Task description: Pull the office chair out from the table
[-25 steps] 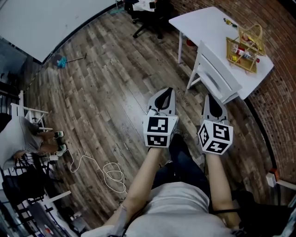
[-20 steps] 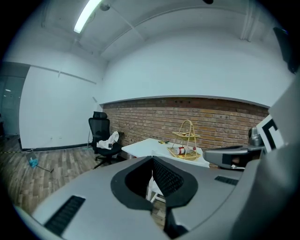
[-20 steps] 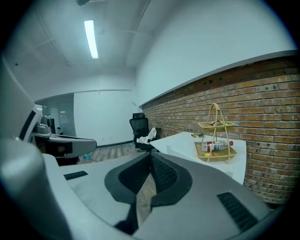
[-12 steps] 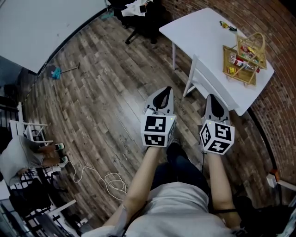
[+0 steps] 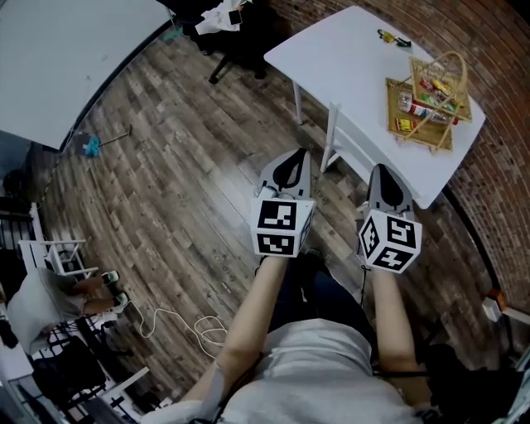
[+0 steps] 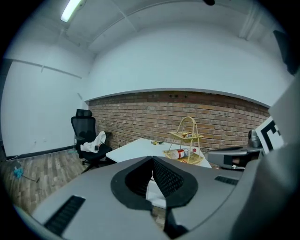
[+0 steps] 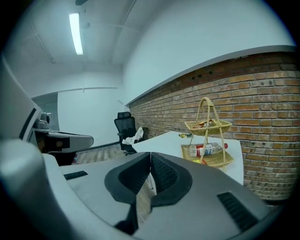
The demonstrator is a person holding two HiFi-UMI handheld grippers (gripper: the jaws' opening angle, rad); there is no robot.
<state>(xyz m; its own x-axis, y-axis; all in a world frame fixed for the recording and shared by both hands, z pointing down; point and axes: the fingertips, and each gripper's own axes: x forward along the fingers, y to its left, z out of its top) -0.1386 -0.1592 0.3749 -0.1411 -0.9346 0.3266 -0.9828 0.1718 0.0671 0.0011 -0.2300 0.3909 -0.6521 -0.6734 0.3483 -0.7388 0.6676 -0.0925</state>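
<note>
Left gripper [image 5: 290, 166] and right gripper [image 5: 383, 177]: both closed, jaws together, nothing between them. They sit side by side over the wood floor [image 5: 182, 149], at the near end of the white worktop [image 5: 348, 66]. Black office chair [image 5: 236, 41] is at the worktop's far end with a white cloth [image 6: 93, 142] on its seat, well apart from both grippers, untouched. Wire basket [image 5: 426, 103] with a bottle [image 7: 206, 149] stands on the worktop by the brick wall [image 5: 505, 190].

1. Office chair [image 5: 248, 41]: black, high mesh back with headrest, upright, white cloth [image 5: 222, 13] draped over seat. Stands on wood floor [image 5: 190, 149] just beside table's far end.
2. Table [image 5: 348, 66]: white top, white legs, long side along brick wall [image 5: 497, 166].
</note>
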